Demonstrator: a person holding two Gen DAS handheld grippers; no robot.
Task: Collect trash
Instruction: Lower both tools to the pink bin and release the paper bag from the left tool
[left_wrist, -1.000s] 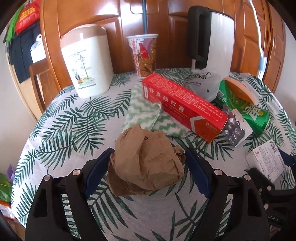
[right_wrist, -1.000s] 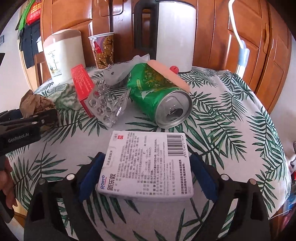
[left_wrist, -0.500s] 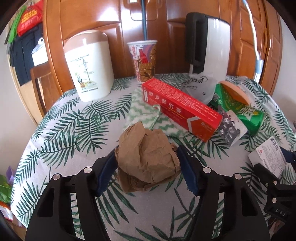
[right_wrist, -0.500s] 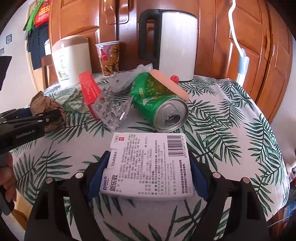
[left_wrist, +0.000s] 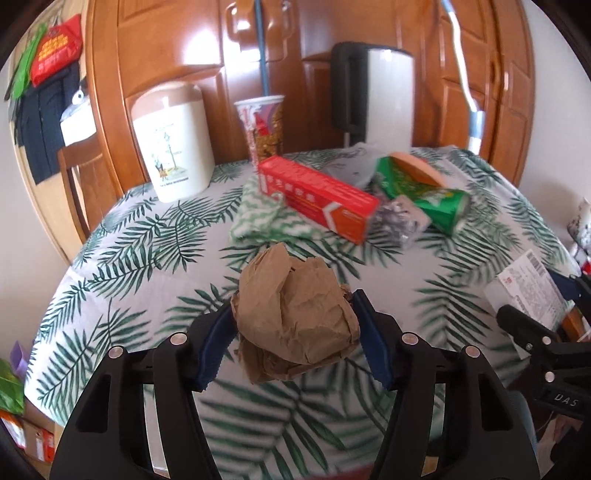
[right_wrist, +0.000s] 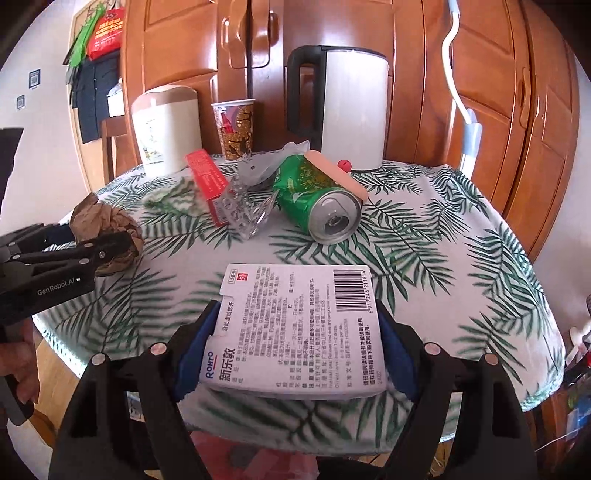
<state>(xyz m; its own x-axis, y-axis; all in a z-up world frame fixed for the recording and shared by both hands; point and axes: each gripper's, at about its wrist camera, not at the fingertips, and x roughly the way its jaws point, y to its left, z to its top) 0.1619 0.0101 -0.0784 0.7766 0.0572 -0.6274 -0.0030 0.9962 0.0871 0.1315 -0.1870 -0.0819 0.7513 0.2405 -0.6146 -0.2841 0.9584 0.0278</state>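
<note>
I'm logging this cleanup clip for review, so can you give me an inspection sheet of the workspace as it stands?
Surface: round table under a palm-leaf tablecloth.
Job's things: crumpled brown paper bag and white medicine box, both gripped; green can on its side, red carton, empty blister pack, clear wrapper.
Clutter: white kettle, paper cup, cream canister, green striped cloth.
Grippers: left hand-held gripper shut on the bag; right hand-held gripper shut on the box.
Cables: nothing seen.
Surroundings: wooden cabinet doors, wooden chair, hanging bags.
</note>
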